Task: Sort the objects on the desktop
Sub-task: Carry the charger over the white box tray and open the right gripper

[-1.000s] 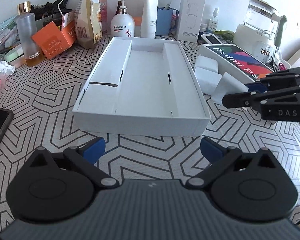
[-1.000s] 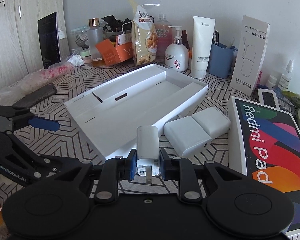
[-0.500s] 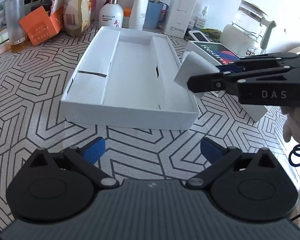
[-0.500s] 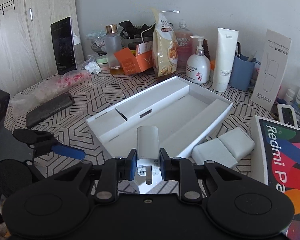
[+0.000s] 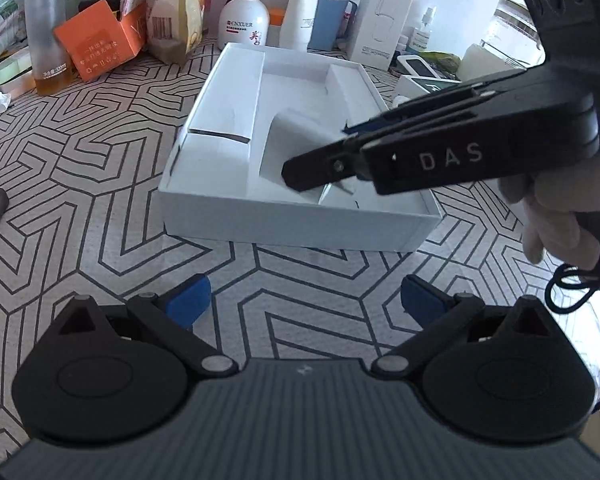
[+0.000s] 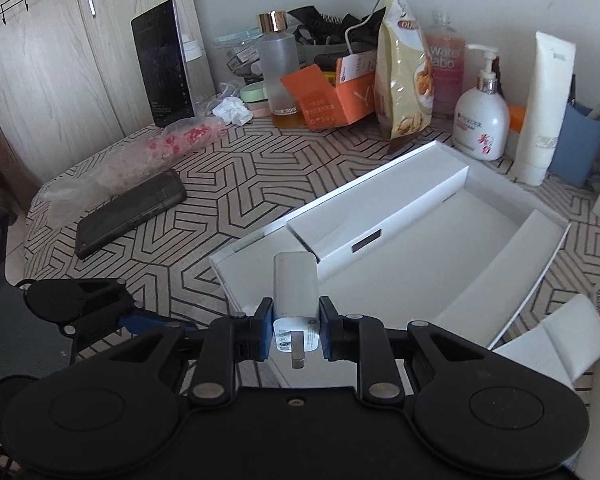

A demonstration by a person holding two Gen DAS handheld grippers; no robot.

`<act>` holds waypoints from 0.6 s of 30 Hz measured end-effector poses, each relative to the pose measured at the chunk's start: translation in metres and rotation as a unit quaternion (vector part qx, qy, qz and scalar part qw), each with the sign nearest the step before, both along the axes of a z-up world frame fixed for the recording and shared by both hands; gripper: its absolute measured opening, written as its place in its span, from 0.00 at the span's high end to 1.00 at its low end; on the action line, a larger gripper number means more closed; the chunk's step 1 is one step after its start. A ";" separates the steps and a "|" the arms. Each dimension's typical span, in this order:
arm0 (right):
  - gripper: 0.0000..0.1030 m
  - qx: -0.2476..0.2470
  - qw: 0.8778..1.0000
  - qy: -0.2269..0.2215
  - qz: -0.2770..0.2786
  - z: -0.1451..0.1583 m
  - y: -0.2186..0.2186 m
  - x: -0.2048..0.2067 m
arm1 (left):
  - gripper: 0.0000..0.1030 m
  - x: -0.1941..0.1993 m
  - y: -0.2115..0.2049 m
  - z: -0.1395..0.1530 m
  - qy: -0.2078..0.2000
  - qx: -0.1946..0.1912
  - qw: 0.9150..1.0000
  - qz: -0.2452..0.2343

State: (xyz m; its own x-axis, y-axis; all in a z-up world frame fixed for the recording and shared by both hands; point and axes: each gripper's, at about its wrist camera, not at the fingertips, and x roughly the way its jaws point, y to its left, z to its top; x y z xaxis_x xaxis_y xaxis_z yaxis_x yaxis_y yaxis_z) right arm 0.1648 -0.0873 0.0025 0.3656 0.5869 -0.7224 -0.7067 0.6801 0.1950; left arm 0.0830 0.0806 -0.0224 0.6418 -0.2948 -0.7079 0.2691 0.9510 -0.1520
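An open white box (image 5: 300,224) with three compartments lies on the patterned tabletop. My right gripper (image 6: 295,320) is shut on a white charger plug (image 6: 294,284), prongs toward the camera. In the left wrist view that right gripper (image 5: 332,164) reaches in from the right and holds the charger (image 5: 288,140) above the box's middle compartment, near its front wall. In the right wrist view the box (image 6: 480,184) lies just ahead. My left gripper (image 5: 304,300) is open and holds nothing, in front of the box's near wall; it also shows low on the left as the left gripper (image 6: 100,304).
A black phone (image 6: 132,212) and a plastic bag of pink items (image 6: 168,144) lie left of the box. Bottles, an orange carton (image 5: 100,44), a snack bag (image 6: 404,68) and a blue cup line the back. White foam blocks (image 6: 556,340) sit right of the box. A hand (image 5: 560,208) holds the right gripper.
My right gripper has carried the charger leftward from beside the box to above its middle compartment. The left gripper stays open and has shifted only slightly.
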 end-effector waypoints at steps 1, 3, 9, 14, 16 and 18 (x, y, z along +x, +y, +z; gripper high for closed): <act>0.74 0.006 1.000 0.018 0.003 -0.003 0.001 0.004 | 0.00 -0.001 0.000 0.001 -0.005 0.006 1.000 0.004; 0.74 0.013 0.999 0.040 0.005 -0.006 0.001 0.010 | 0.00 -0.003 0.001 0.003 -0.015 0.019 1.000 0.012; 0.73 0.021 0.996 0.087 0.003 -0.013 -0.001 0.024 | 0.00 -0.004 0.004 0.005 -0.008 0.006 1.000 0.006; 0.73 0.041 0.991 0.128 0.008 -0.023 0.001 0.029 | 0.00 -0.001 0.000 0.001 0.000 0.004 1.000 0.006; 0.73 0.033 0.992 0.125 0.010 -0.023 0.003 0.027 | 0.00 0.000 -0.001 0.001 0.001 0.002 1.000 0.004; 0.71 0.019 0.993 0.114 0.012 -0.020 0.004 0.024 | 0.00 0.000 -0.001 0.001 0.002 -0.001 1.000 0.003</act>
